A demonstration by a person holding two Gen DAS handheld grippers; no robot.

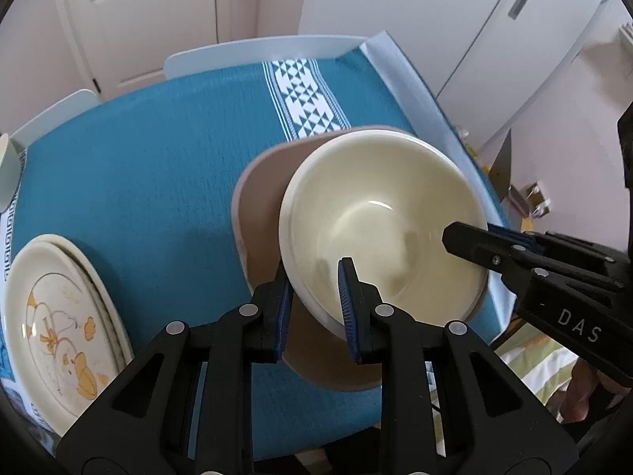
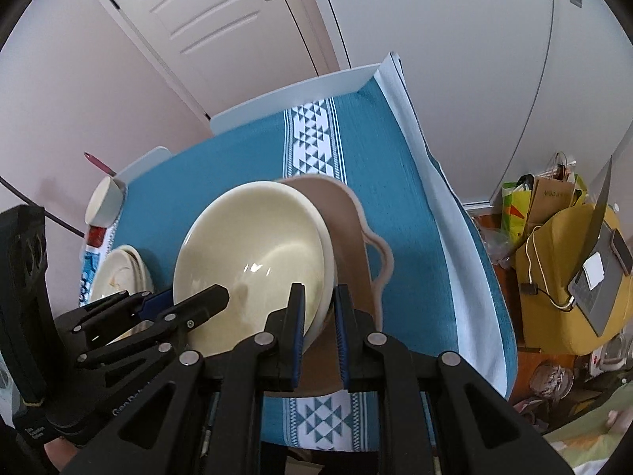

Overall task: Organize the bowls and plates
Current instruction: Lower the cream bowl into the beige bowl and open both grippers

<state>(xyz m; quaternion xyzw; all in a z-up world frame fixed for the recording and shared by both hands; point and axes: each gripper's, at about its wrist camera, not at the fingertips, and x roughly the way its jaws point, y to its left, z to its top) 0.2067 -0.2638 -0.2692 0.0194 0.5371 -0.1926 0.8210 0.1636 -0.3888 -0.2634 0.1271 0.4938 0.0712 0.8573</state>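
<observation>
A stack of cream bowls [image 1: 379, 229] [image 2: 253, 253] sits on a tan tray [image 1: 261, 206] [image 2: 348, 213] on the blue tablecloth. My left gripper [image 1: 314, 308] straddles the stack's near-left rim, one finger inside, one outside, jaws partly closed on it. It also shows in the right wrist view [image 2: 186, 301]. My right gripper [image 2: 318, 332] straddles the opposite rim the same way and shows in the left wrist view [image 1: 474, 233]. A stack of cream plates with a yellow duck print [image 1: 59, 328] [image 2: 122, 269] lies on the table to the left.
The blue tablecloth [image 1: 150, 182] has a white patterned stripe [image 1: 304, 99]. A small white cup [image 2: 105, 198] stands at the far left edge. White chair backs [image 1: 253, 51] stand behind the table. A yellow seat with a laptop [image 2: 589, 269] and bags sits to the right.
</observation>
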